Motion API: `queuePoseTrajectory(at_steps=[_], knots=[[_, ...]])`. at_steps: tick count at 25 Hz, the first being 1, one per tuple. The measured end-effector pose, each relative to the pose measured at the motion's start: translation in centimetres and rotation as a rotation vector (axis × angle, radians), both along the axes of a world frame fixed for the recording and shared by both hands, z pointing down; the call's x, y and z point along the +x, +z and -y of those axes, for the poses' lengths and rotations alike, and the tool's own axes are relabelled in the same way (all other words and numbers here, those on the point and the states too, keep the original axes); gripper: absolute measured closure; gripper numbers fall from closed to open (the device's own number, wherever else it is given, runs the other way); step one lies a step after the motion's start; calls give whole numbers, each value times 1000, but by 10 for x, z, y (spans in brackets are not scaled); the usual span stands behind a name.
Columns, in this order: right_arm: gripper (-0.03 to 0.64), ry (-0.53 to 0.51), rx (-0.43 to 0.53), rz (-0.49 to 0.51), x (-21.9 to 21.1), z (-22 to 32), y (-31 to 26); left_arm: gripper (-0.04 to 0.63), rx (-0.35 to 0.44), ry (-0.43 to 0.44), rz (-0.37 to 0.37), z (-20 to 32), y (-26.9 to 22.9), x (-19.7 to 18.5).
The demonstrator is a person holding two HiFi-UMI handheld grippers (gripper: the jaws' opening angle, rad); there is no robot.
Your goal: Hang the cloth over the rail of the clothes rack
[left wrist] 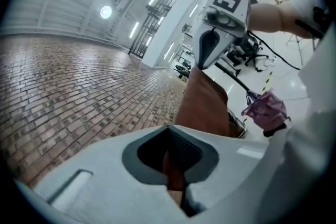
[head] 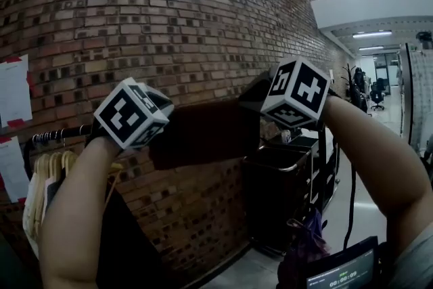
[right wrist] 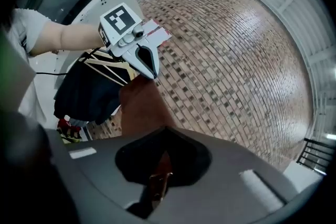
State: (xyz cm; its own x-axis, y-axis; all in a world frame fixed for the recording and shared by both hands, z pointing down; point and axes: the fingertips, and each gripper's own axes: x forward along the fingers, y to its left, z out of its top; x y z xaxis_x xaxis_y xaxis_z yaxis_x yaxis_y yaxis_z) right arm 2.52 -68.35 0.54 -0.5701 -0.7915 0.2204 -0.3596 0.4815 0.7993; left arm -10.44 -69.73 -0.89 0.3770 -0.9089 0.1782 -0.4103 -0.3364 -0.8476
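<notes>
A brown cloth hangs stretched between my two grippers, held up in front of the brick wall. My left gripper is shut on the cloth's left end, its jaws mostly hidden behind its marker cube. My right gripper is shut on the right end. The left gripper view shows the cloth running from my left gripper up to the right gripper. The right gripper view shows the cloth between my right gripper and the left gripper. The rack's rail is low at the left.
Wooden hangers with garments hang on the rail beside the brick wall. A black cart stands at the right, with a purple bag by it. A small screen sits at the bottom edge.
</notes>
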Motion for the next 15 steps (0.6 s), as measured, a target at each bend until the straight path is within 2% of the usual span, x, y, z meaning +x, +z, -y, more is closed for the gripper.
queuePoseTrajectory(at_steps=[3,7,11,15], knots=[[615,-44,-86,29,7,-37,53,594,-26,21,-103,-38,40,12],[615,-94,-208,75,15,-96,145,594,-139,98,-200,-98,129,45],[615,-142,-356,143,23,-171,233,594,-234,140,-236,-167,210,76],[615,-185,-455,139,23,-240,309,594,-313,159,-267,-233,271,98]])
